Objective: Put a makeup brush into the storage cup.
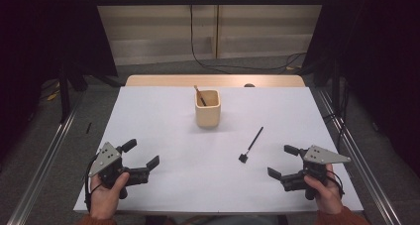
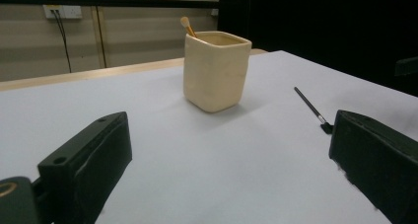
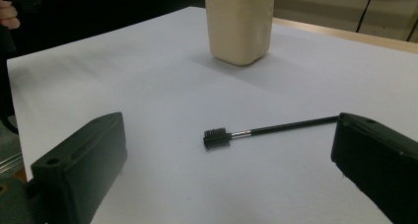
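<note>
A cream square cup (image 1: 207, 108) (image 2: 215, 71) (image 3: 239, 23) stands upright at the middle back of the white table (image 1: 163, 136). A wooden-handled brush (image 1: 199, 95) (image 2: 188, 26) leans inside it. A thin black brush (image 1: 251, 144) (image 2: 311, 106) (image 3: 266, 130) lies flat to the right of the middle, bristle head nearest me. My left gripper (image 1: 140, 154) (image 2: 226, 174) rests open at the front left, pointing toward the cup. My right gripper (image 1: 284, 161) (image 3: 226, 174) is open at the front right, with the black brush just ahead of its jaws. Nothing is held.
A wooden strip (image 1: 215, 80) runs along the table's far edge. Metal rails (image 1: 44, 160) flank both sides. Cables (image 1: 218, 66) lie on the floor beyond, below a wall socket (image 2: 62, 11). Dark curtains (image 1: 376, 46) hang left and right.
</note>
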`<state>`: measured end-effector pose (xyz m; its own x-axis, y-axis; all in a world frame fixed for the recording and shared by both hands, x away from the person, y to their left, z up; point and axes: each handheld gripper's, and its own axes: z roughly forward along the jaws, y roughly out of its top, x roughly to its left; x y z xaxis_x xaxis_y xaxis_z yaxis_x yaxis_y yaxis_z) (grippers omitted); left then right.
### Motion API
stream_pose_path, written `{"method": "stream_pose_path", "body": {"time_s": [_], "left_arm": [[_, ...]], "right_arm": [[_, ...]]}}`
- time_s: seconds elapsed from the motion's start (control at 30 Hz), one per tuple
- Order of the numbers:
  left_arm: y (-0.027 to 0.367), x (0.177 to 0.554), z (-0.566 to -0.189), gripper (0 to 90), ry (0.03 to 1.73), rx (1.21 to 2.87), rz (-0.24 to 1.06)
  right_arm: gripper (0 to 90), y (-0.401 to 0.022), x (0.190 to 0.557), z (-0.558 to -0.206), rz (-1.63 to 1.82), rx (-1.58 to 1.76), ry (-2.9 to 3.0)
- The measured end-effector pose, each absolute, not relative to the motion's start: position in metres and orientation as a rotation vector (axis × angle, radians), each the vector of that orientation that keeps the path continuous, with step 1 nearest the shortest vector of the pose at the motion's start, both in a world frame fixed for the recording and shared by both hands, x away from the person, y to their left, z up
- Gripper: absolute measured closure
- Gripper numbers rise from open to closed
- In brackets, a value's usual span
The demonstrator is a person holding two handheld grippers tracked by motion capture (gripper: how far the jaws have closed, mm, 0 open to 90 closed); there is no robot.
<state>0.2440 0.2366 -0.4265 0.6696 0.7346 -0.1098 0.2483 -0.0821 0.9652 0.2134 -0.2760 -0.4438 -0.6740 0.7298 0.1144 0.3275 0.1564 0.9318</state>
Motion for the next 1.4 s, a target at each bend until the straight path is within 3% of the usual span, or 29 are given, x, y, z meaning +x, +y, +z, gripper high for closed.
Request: {"method": "stream_pose_path", "body": {"time_s": [0.77,1.4], "left_arm": [[0.241,0.238,-0.429,2.5,0.821,1.642,0.497],[0.238,0.238,-0.429,2.5,0.805,1.660,0.485]], "right_arm": [[0.0,-0.275,0.215,-0.439,1.530,0.977,2.058],[0.0,-0.270,0.253,-0.418,1.521,0.945,2.052]]}}
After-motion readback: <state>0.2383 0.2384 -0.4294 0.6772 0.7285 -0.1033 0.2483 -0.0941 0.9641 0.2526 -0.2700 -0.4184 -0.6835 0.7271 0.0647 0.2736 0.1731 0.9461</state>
